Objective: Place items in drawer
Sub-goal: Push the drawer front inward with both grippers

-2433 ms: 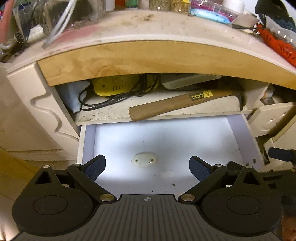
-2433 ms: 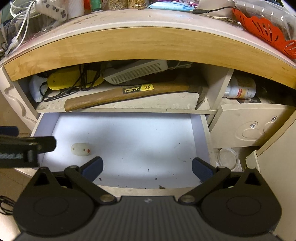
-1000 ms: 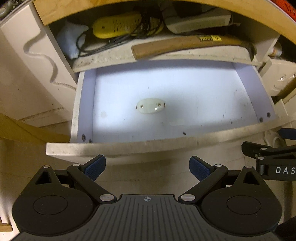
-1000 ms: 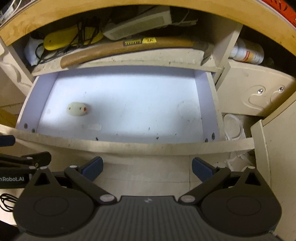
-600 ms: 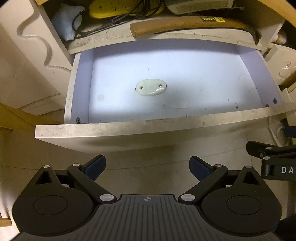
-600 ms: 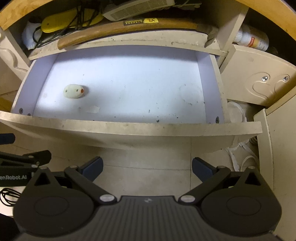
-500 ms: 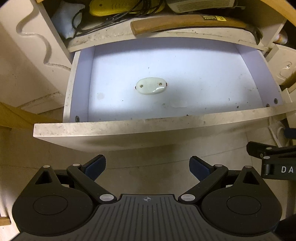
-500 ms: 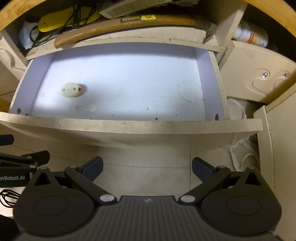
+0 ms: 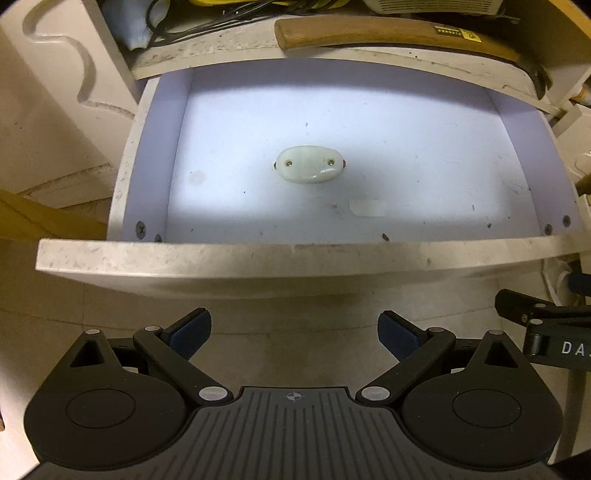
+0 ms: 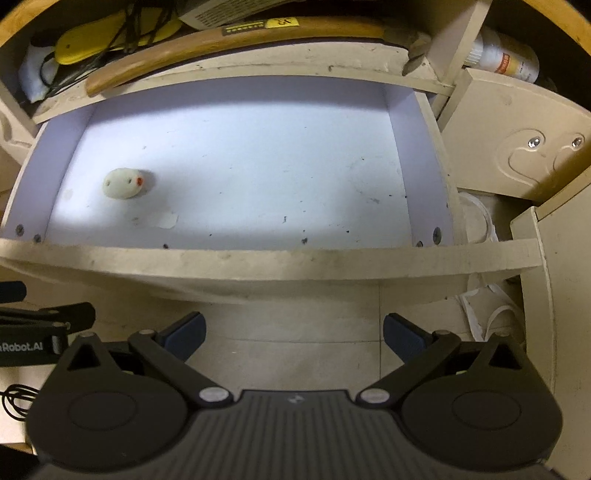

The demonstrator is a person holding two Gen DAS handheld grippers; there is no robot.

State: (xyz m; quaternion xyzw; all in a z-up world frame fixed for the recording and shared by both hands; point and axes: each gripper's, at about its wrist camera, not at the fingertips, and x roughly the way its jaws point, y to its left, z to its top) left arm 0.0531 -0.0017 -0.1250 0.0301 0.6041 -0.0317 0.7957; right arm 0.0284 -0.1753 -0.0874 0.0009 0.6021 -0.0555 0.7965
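Both the left gripper [image 9: 293, 334] and the right gripper [image 10: 293, 334] hang wide open and empty before the pulled-out drawer [image 9: 288, 258]. A pale oval plug [image 9: 309, 168] lies mid-frame on its floor. The hammer [image 9: 399, 35] at upper right looks next: grip its handle mid-length, level.

Drawers open: one [image 9: 295, 254]
Oval white pieces in drawer: one [image 9: 309, 168]
Hammers on shelf: one [image 9: 388, 35]
Bottles: one [image 10: 506, 59]
Grippers: two [image 9: 294, 332] [image 10: 293, 332]
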